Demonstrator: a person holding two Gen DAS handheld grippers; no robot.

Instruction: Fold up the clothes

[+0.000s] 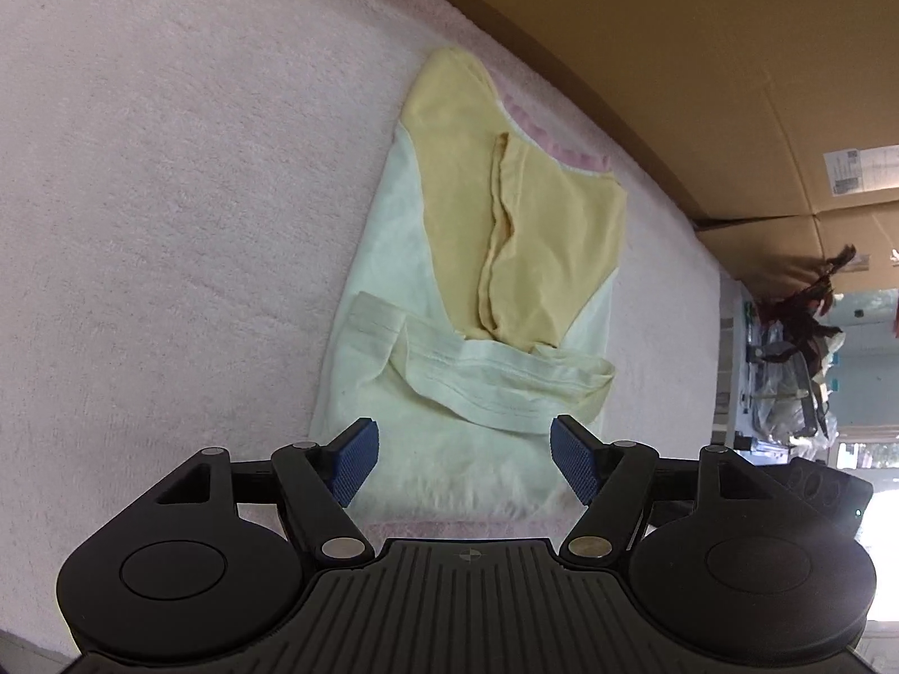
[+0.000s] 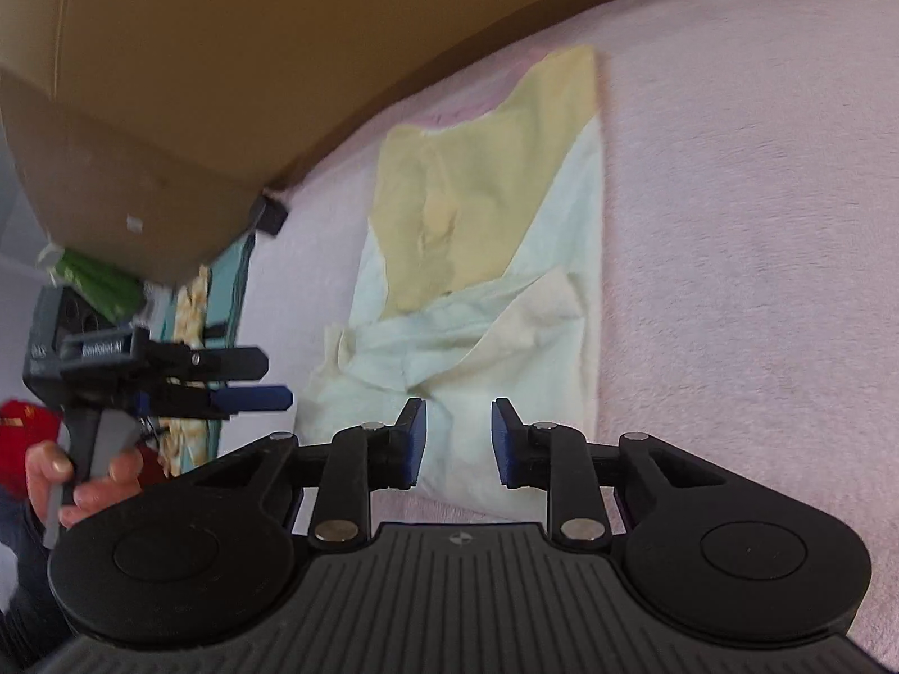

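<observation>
On the pink fleece blanket (image 1: 168, 196), close to its far edge beside the brown cardboard box (image 1: 702, 56), lies the shirt (image 1: 461, 292), cream body with yellow sleeves. Both sleeves are laid in over the chest and the hem band is turned up across the lower part, so it makes a narrow, partly folded packet. The fabric sits loose and wrinkled near the hem.

Left tool (image 1: 465, 463): jaws stand wide apart, nothing between the blue pads, hovering just short of the shirt's near edge. From the right wrist view the same tool shows off the shirt's left side, held in a hand (image 2: 78, 477), clear of the cloth.

Right tool (image 2: 458, 441): jaws part-way open with a visible gap, nothing gripped; the shirt's near edge shows through the gap but the pads are not on it.

Step in hand, as I judge it: between folds. Both tools are free of the shirt, the sleeve and hem folds appear done. The next move likely calls for taking the near edge at two corners, one tool each, and carrying it over toward the collar end to halve the packet; the loose hem band could slip out unless pinched together with the layer below.

Containers: only the cardboard box beyond the shirt; its contents cannot be seen.
</observation>
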